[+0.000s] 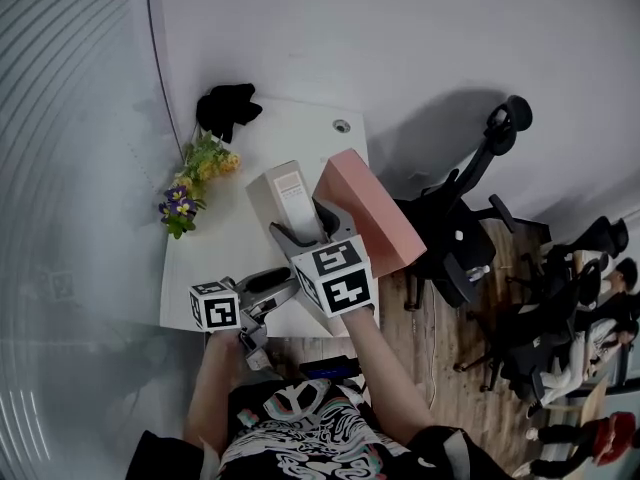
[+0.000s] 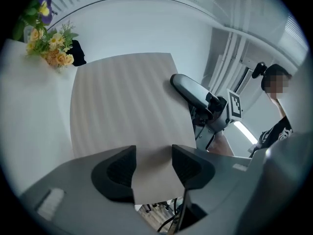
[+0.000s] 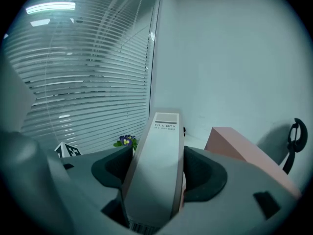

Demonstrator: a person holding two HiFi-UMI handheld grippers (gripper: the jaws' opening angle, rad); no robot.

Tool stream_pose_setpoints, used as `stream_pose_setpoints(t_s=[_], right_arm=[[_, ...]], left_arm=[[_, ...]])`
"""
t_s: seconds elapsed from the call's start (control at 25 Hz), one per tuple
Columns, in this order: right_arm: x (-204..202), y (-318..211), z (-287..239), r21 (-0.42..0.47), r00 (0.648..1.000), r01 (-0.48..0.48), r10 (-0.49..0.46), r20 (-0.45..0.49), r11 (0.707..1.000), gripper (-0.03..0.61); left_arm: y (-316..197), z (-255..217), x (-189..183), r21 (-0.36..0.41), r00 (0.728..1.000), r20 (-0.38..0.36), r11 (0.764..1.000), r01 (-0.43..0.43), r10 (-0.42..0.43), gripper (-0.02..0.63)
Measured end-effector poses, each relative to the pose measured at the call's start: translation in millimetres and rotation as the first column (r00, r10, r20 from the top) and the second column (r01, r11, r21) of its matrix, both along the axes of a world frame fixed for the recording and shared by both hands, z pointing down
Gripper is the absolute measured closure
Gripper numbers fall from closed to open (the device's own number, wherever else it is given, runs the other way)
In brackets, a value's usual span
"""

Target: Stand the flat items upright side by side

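Awaiting placement beside the pink box (image 1: 365,208), the file box (image 1: 283,196) is clamped in the right gripper (image 3: 156,173). The left gripper (image 2: 152,168) is held open against its side, apparently for steadying.

A grey file box (image 1: 285,200) is held up on its thin edge over the white table (image 1: 200,268). Its narrow side is turned upward, and a small label with the words "FILE BOX" is seen near the far end of that side. A barcode is seen at the near end. The narrow side is gripped between the jaws of the right gripper (image 3: 157,163). A pink file box (image 1: 368,213) is seen just to the right of the grey one, near the table's right edge. It is raised up too, but tilted. Whether the two boxes touch cannot be told.
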State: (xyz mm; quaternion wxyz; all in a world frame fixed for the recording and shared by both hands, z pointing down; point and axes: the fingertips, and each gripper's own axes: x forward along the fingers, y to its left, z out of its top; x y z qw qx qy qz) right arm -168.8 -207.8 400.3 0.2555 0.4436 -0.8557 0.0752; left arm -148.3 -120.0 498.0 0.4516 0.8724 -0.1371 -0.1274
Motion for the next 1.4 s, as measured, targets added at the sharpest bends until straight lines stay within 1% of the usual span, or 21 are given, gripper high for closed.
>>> stream_pose_setpoints(t_s=[0.24,0.44,0.52,0.6,0.8,1.0,1.24,1.4], right_arm=[[5.0,6.3,-16.7,0.129,0.998,0.008,-0.016,0.064,0.992,0.261],[20.4,15.8,-28.5,0.279,0.985,-0.033,-0.017,0.174,0.960,0.259],[25.9,19.6,-28.3,0.307,0.979,-0.049,-0.015,0.204,0.950,0.259],[28.4,23.3,-28.0,0.326,0.976,-0.057,-0.015,0.215,0.944,0.259],[36.2,32.0,-27.2,0.356,0.974,-0.093,0.010,0.228,0.930,0.259],[45.1,41.2,-25.0,0.351,0.967,-0.124,0.034,0.251,0.928,0.267],[63.5,58.4,-16.8,0.332,0.969,-0.157,0.080,0.234,0.930,0.273],[78.4,69.0,-3.8,0.297,0.970,-0.174,0.111,0.217,0.939,0.276]], left_arm=[[-5.9,0.2,0.0,-0.012,1.000,-0.013,1.000,0.027,-0.027,0.396],[-12.2,4.8,0.0,-0.029,0.998,-0.003,0.997,0.065,-0.065,0.397],[-12.5,8.5,0.7,-0.031,0.998,0.005,0.997,0.063,-0.063,0.397],[-11.7,10.1,2.4,-0.037,0.998,0.003,0.998,0.058,-0.058,0.397],[-8.7,13.4,7.2,-0.056,0.998,-0.004,0.997,0.055,-0.056,0.393],[-3.8,18.0,12.1,-0.066,0.999,0.000,0.997,0.039,-0.039,0.385],[1.4,28.6,24.4,-0.070,0.999,0.038,0.998,0.006,-0.003,0.387],[2.2,45.2,34.8,-0.101,0.996,0.082,0.995,-0.018,0.026,0.393]])
